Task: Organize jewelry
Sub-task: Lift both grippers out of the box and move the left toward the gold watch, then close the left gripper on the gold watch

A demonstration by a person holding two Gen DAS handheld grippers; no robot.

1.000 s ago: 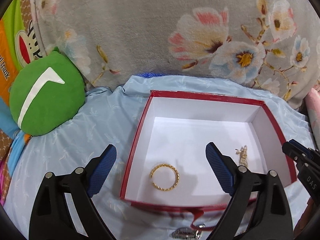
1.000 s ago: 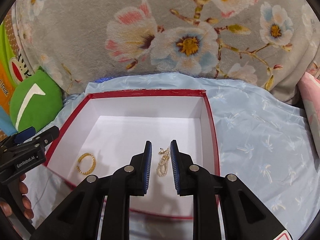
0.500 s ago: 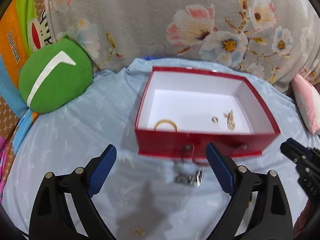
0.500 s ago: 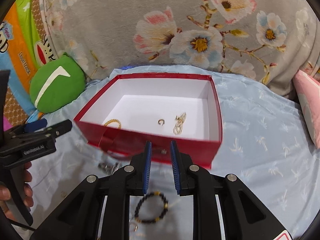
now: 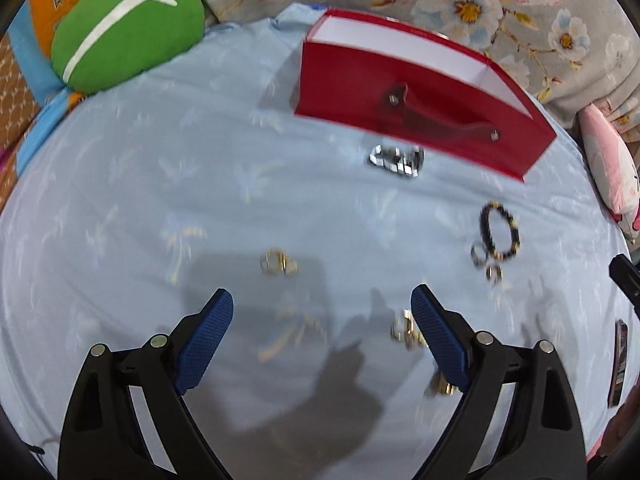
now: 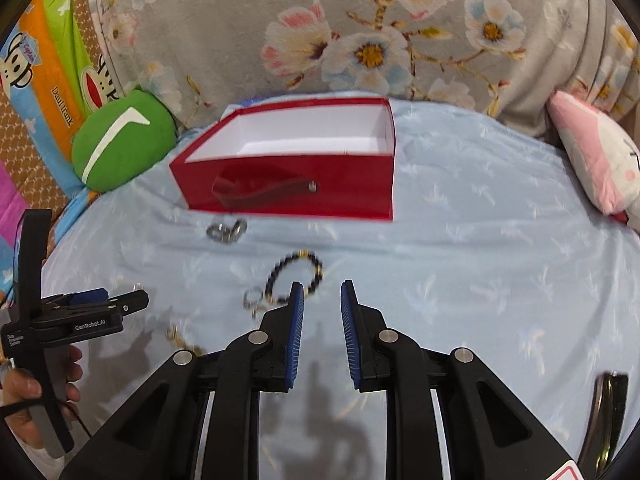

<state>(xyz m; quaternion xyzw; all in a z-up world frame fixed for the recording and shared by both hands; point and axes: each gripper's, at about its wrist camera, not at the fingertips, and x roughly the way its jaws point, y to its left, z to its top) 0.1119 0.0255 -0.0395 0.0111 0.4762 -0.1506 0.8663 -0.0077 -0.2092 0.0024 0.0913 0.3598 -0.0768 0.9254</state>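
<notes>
A red box with a white inside (image 5: pixel 404 92) (image 6: pixel 288 184) stands on the light blue sheet; its contents are hidden from here. On the sheet in front of it lie a silver chain (image 5: pixel 396 160) (image 6: pixel 226 230), a black and gold bead bracelet (image 5: pixel 500 232) (image 6: pixel 296 276), small rings (image 5: pixel 486 262) (image 6: pixel 252 298) and gold pieces (image 5: pixel 276 264) (image 5: pixel 406 330). My left gripper (image 5: pixel 322 310) is wide open and empty above the gold pieces. My right gripper (image 6: pixel 322 296) is slightly open and empty, just right of the bead bracelet.
A green round cushion (image 5: pixel 124 28) (image 6: pixel 120 140) lies left of the box. A grey floral blanket (image 6: pixel 360 20) rises behind it. A pink and white plush (image 6: pixel 592 156) lies at the right. A dark object (image 6: pixel 608 408) sits at the lower right.
Both grippers have drawn back and dropped from over the box to the sheet in front of it. The right gripper's fingers have opened slightly. The loose jewelry has come into view.
</notes>
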